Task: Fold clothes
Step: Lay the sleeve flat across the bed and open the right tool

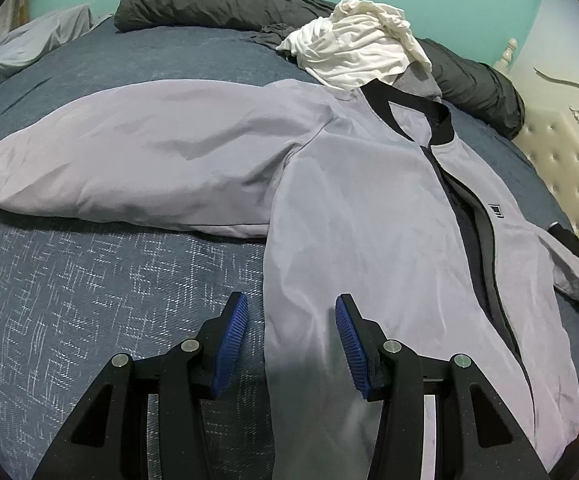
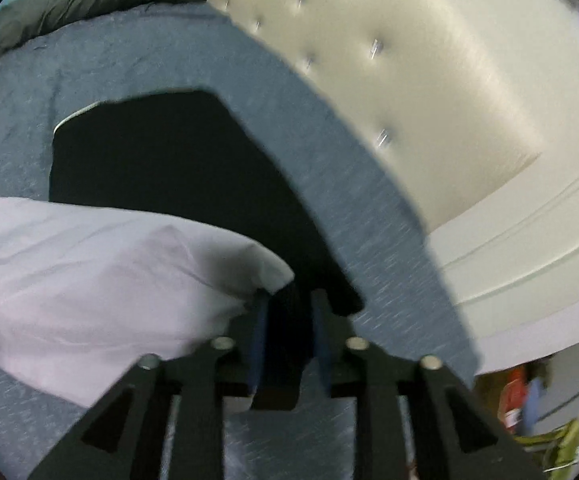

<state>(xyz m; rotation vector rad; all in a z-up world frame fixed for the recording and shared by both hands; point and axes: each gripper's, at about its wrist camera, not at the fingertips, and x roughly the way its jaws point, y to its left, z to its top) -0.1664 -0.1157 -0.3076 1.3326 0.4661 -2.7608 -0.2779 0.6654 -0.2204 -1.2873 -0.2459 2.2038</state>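
On the bed [image 1: 89,288] | lilac jacket [image 1: 369,216] is spread mid-frame, sleeve toward left edge | left tool [image 1: 291,344] is held apart over the hem | right tool [image 2: 289,336] is parted around the black cuff [image 2: 169,160], no squeeze seen | fabric judged light, limp, slippery; hem and cuff are best gripped.

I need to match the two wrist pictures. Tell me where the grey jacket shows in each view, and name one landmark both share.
Left wrist view: the grey jacket fills the middle, spread flat, collar towards the top, one sleeve stretching left.
Right wrist view: only part of it shows at lower left, with its black cuff reaching up through the middle.
Shared landmark: the cream tufted headboard, at the right edge in the left view and upper right in the right view.
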